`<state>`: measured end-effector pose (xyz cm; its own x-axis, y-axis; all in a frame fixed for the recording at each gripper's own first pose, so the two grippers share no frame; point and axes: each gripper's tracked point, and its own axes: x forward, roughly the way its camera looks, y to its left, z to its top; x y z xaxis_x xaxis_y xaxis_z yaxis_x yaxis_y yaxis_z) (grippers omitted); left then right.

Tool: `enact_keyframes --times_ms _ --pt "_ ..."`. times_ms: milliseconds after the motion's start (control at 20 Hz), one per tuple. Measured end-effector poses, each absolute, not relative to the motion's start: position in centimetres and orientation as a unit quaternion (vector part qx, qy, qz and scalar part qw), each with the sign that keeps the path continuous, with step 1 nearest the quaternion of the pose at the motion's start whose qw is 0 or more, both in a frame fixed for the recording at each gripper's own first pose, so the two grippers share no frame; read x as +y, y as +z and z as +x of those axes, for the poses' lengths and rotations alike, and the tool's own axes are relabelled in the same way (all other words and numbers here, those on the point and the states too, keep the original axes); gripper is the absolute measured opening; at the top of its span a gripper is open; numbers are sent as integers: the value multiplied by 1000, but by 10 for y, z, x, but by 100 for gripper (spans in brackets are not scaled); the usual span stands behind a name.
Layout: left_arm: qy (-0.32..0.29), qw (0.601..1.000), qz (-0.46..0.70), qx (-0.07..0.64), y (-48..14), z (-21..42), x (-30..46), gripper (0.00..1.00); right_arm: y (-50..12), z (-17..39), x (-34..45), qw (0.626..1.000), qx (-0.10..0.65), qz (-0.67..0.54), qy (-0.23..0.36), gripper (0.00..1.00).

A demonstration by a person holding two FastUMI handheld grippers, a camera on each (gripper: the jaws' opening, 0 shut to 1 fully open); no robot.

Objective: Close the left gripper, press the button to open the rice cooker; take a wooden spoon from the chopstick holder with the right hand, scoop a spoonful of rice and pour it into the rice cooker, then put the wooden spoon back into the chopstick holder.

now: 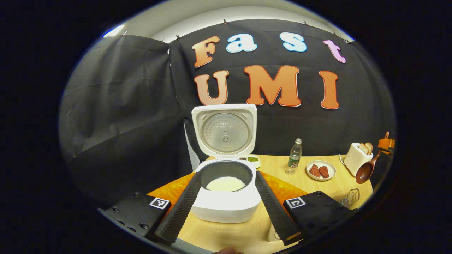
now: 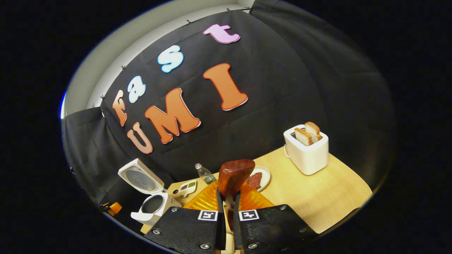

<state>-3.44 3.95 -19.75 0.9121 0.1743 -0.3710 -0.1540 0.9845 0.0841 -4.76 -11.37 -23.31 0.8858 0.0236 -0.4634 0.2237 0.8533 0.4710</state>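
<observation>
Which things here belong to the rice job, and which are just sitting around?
Job: open white rice cooker, brown wooden spoon in right gripper, wire chopstick holder.
Idle: white toaster, clear plastic bottle, plate of red pieces.

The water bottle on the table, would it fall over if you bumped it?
Probably yes. The water bottle is tall and thin and stands upright on the table, so a nudge near its cap would likely tip it. It looks mostly empty, so it is likely light, and being round it might roll.
</observation>
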Motion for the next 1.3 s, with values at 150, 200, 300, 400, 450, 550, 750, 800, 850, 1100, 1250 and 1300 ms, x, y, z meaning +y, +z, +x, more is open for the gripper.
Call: enact_keyframes --times_ms 150,200,300,400,450,550,750,800,850,1100,1250,1300 --pt "66 978 32 194 -193 -30 21 100 -261 -63 -133 934 247 244 -86 8" --pt "63 979 37 192 -191 -28 18 100 -270 -67 -136 933 253 238 -92 8" --pt "59 980 43 187 -188 -27 14 100 -284 -74 -138 932 263 230 -96 7" --pt "59 980 46 183 -183 -26 15 100 -297 -77 -135 931 268 226 -100 9" --pt "60 980 47 181 -181 -24 17 100 -304 -78 -134 932 269 223 -103 9" --pt "63 981 46 180 -179 -20 22 100 -320 -78 -131 930 278 217 -107 9" --pt "78 980 35 181 -178 -5 36 100 -356 -81 -120 920 307 215 -116 13" --pt "81 980 31 177 -174 1 40 100 -361 -82 -119 917 313 216 -119 13" --pt "85 981 28 172 -167 9 44 100 -365 -83 -118 914 320 219 -123 15" --pt "99 986 24 129 -120 50 68 100 -374 -92 -110 898 355 232 -116 21" --pt "103 989 22 99 -84 85 77 100 -375 -92 -117 895 374 201 -133 26" --pt "108 990 20 92 -72 98 84 100 -371 -92 -118 897 375 191 -134 29"
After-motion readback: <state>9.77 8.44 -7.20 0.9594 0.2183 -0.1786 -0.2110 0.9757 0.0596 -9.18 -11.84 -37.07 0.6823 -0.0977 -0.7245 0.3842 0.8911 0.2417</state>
